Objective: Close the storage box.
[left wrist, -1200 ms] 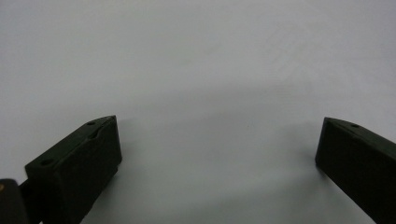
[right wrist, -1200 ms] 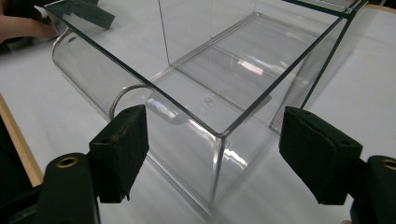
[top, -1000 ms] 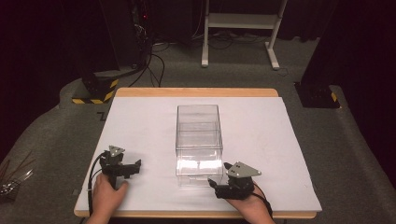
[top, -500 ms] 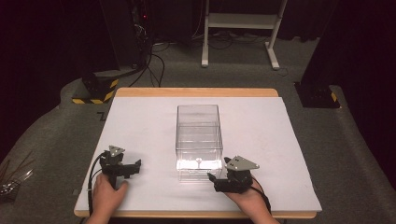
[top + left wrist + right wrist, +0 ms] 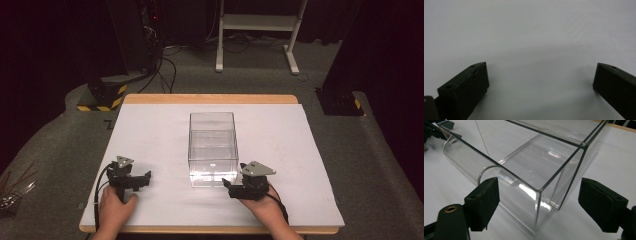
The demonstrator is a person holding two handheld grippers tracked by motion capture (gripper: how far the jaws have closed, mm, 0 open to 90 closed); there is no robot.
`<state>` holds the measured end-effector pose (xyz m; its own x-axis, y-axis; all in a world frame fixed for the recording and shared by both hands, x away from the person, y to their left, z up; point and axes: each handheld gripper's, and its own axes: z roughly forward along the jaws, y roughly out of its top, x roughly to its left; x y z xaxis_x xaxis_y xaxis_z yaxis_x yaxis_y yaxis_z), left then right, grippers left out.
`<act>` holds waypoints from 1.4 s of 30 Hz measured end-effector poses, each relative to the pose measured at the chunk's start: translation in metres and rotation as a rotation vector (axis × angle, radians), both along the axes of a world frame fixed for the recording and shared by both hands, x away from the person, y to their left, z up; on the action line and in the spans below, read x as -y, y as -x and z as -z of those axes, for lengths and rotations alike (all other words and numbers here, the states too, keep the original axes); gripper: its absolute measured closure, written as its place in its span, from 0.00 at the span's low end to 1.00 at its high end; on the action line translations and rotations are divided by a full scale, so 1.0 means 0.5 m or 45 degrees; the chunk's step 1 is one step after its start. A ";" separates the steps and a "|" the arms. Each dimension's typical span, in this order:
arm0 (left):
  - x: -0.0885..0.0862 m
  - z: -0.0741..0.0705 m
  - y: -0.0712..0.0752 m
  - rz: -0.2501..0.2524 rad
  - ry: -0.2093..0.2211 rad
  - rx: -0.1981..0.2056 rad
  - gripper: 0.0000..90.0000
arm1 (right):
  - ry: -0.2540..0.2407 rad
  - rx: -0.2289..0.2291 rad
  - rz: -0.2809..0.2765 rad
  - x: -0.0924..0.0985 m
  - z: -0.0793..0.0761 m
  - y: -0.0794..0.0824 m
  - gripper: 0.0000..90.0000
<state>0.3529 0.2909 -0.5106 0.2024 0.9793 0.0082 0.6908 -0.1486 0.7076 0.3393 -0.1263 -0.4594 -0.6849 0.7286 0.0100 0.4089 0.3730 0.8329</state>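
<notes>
The box [image 5: 212, 147] is clear glossy plastic, smooth-walled; under it a matt white sheet [image 5: 150, 130] covers the pale wooden table [image 5: 210, 98].

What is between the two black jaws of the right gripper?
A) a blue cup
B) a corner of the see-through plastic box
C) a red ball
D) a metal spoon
B: in the right gripper view, the near corner of the clear plastic box stands between the wide-apart jaws of the right gripper, whose black pads do not press on it.
</notes>
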 end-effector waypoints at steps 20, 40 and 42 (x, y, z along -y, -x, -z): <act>0.000 0.000 0.000 0.000 0.000 0.000 0.01 | -0.029 0.026 0.076 -0.008 0.006 -0.046 0.23; 0.000 0.000 0.000 -0.001 0.001 0.002 0.01 | -0.048 0.052 0.158 -0.017 0.012 -0.083 0.24; 0.000 0.000 0.000 -0.001 0.001 0.001 0.01 | -0.053 0.057 0.164 -0.019 0.013 -0.086 0.25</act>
<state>0.3529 0.2908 -0.5107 0.2014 0.9795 0.0078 0.6901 -0.1476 0.7085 0.3822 -0.1170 -0.4658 -0.5860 0.8102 0.0138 0.4133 0.2842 0.8651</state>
